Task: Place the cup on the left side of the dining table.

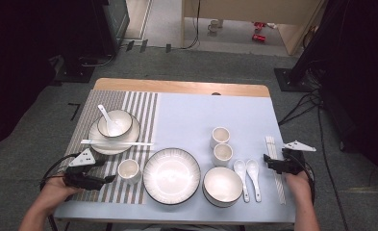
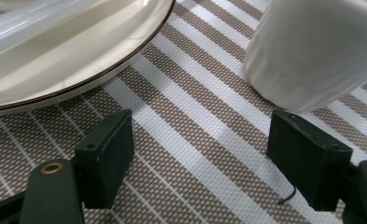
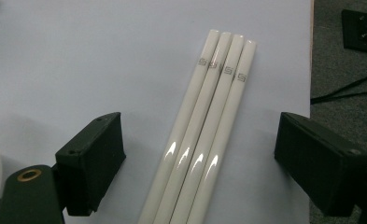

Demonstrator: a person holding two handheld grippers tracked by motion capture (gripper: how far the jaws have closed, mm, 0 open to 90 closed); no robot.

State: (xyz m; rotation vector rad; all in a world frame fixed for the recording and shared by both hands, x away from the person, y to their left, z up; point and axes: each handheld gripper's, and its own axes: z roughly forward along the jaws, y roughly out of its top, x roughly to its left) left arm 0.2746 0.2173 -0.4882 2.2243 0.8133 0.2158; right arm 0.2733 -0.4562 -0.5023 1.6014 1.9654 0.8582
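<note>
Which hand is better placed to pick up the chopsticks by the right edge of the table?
Right. Its tongs are open with the chopsticks between the jaws; the left tongs sit by the cup.

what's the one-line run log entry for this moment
left tool: open, low over striped mat, beside cup | right tool: open, over four chopsticks | nothing held

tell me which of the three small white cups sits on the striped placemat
The cup just right of the left gripper, between it and the big plate. The other two cups stand on the plain blue cloth.
</note>
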